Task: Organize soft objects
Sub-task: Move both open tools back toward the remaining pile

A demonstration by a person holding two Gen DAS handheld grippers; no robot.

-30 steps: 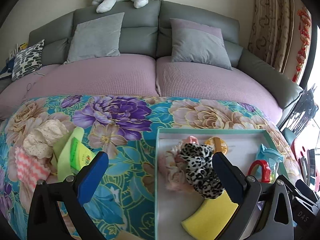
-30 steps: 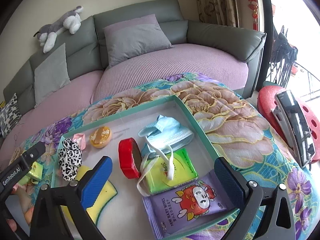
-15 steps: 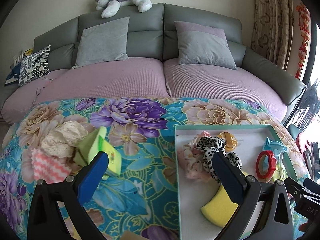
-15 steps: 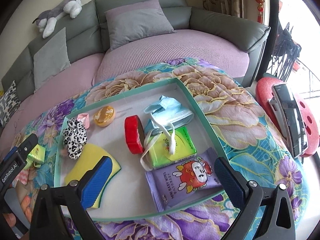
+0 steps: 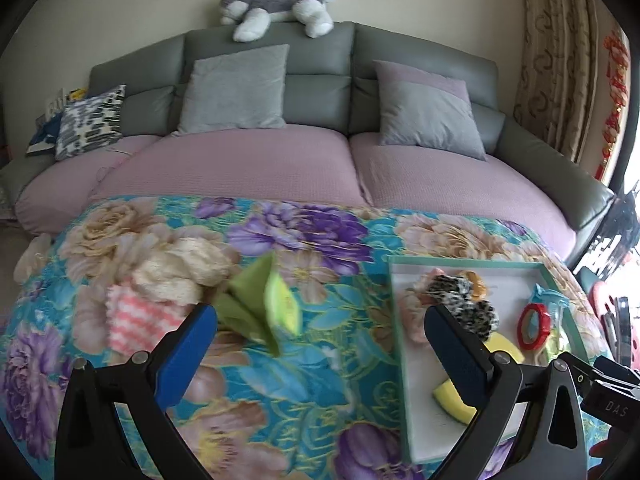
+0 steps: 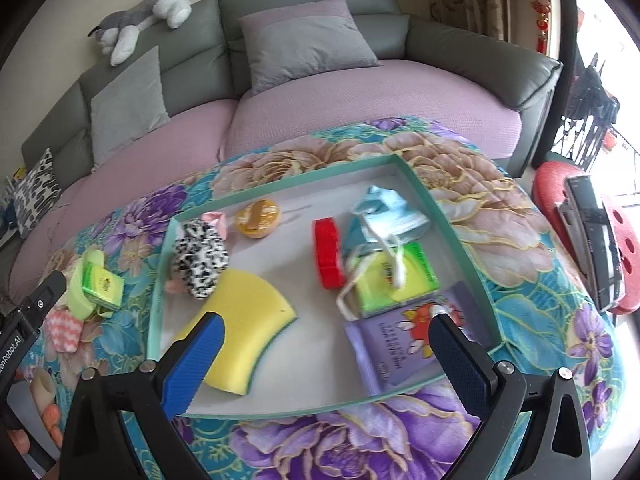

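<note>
Floral quilted cloth (image 5: 304, 380) covers the desk before a grey sofa (image 5: 320, 80). Far left: cream lacy fabric (image 5: 180, 268), then a pink-and-white knit cloth (image 5: 136, 320), then a green tissue pack (image 5: 272, 300), blurred. Left gripper (image 5: 320, 356) spread wide, holding nothing. Teal-rimmed tray (image 6: 448, 220) at right holds a leopard scrunchie (image 6: 200, 260), curved yellow sponge (image 6: 240, 320), red tape roll (image 6: 328, 252), blue face mask (image 6: 384, 212). Only the right wrist view shows the purple wipes packet (image 6: 392, 344) between the spread, empty right gripper (image 6: 324, 352).
</note>
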